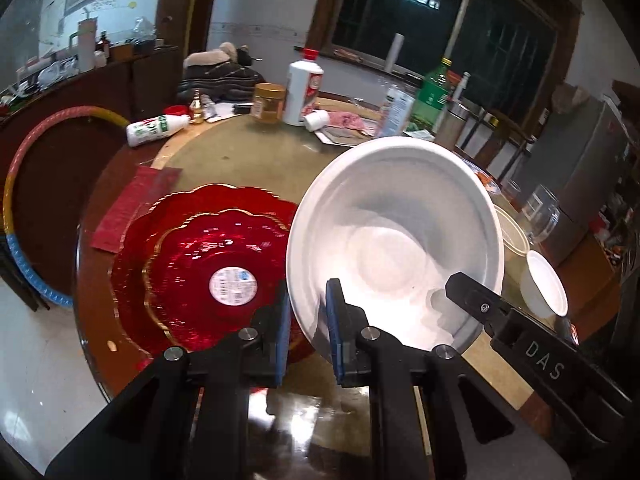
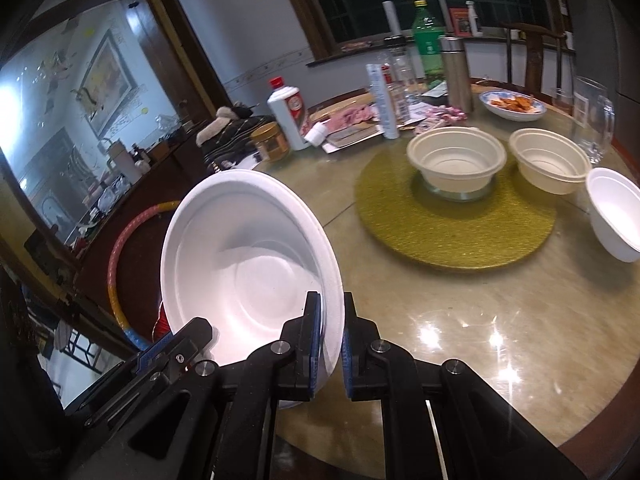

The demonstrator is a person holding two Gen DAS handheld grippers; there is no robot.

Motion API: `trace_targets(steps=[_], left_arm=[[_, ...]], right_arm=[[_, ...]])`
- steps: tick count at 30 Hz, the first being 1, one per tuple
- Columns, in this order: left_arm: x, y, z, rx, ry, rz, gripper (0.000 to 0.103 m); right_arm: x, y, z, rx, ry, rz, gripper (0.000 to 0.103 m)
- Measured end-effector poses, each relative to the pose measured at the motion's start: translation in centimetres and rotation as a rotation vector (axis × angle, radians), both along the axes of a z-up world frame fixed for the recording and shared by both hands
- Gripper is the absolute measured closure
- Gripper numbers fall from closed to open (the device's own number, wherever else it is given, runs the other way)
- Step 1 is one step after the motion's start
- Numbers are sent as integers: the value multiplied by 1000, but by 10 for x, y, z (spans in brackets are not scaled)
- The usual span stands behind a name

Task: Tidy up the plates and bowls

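Both grippers pinching bowl (image 1: 394, 240) rim: left gripper (image 1: 308, 320) clamping left edge, right gripper (image 2: 332, 344) clamping right edge; red plates (image 1: 200, 264) lying left of left fingers.

White liquor bottle (image 1: 305, 92); green bottle (image 2: 428, 36); steel flask (image 2: 456, 74); hula hoop (image 1: 24, 184).

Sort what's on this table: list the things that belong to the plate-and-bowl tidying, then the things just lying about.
Job:
large white foam bowl, rim held by left gripper and right gripper
stacked red scalloped glass plates
two beige plastic bowls
small white foam bowl

Lying about:
white liquor bottle
green plastic bottle
amber jar
steel flask
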State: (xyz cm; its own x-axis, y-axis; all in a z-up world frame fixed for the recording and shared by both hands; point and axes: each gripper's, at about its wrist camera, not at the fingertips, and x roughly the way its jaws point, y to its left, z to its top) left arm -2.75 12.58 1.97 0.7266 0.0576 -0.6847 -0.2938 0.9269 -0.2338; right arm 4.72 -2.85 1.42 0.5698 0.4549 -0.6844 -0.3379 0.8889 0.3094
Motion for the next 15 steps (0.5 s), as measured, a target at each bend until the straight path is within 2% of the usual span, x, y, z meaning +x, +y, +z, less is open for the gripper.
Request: trace_targets(steps=[15], left_arm=[[-12,60,-10,-8,2,114,88]], right_arm=[[4,72,-6,-19,14,117,94]])
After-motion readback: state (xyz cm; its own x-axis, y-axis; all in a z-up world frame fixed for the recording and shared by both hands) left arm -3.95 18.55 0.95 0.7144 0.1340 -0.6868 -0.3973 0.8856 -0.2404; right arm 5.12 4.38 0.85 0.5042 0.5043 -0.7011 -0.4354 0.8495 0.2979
